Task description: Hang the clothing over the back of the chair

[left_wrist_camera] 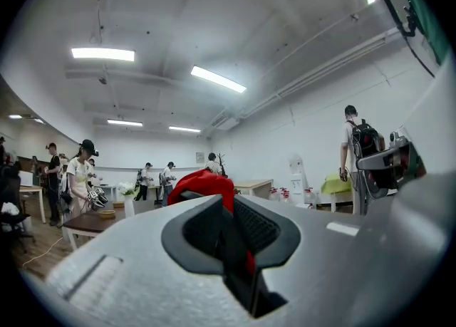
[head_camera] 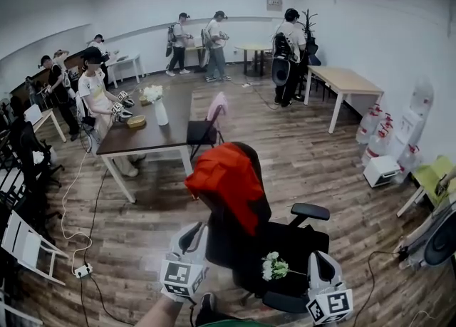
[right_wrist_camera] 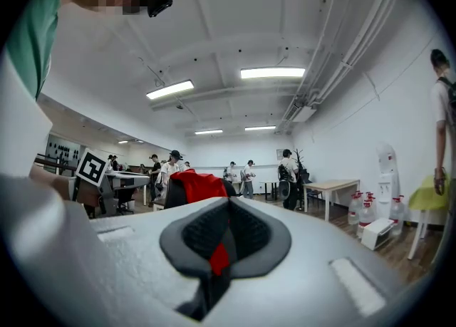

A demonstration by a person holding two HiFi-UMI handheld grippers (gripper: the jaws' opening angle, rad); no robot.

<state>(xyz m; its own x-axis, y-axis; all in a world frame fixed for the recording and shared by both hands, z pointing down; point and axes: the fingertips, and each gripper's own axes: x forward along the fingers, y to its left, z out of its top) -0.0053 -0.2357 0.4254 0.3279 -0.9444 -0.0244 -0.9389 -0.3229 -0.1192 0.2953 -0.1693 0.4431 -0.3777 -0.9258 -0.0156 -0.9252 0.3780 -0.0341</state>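
- Clothing (head_camera: 226,179): red, draped over the top of the backrest of the black chair (head_camera: 299,241), covering the upper part and hanging down it.
- Seen again beyond the jaws as a red mound on the backrest, in the left gripper view (left_wrist_camera: 203,182) and in the right gripper view (right_wrist_camera: 199,184).
- Left gripper (head_camera: 194,231): low in the head view, just beside the lower left of the chair, apart from the clothing.
- Jaws pressed together in its own view (left_wrist_camera: 228,208), holding nothing; a thin red sliver in the seam between the pads, impossible to tell what.
- Right gripper (head_camera: 322,257): low at the chair's right side, near the seat edge, also clear of the clothing.
- Jaws closed together here too (right_wrist_camera: 228,206), nothing gripped; the same small red strip in the seam.
- White flowers (head_camera: 273,268): lying on the chair's seat, between the two grippers.
- Dark desk (head_camera: 125,144): beyond the chair, carrying a white vase (head_camera: 161,113) of pale flowers.
- Person (head_camera: 92,90) standing at the far side of that desk.
- Light wooden desk (head_camera: 345,80): well apart, towards the right wall.
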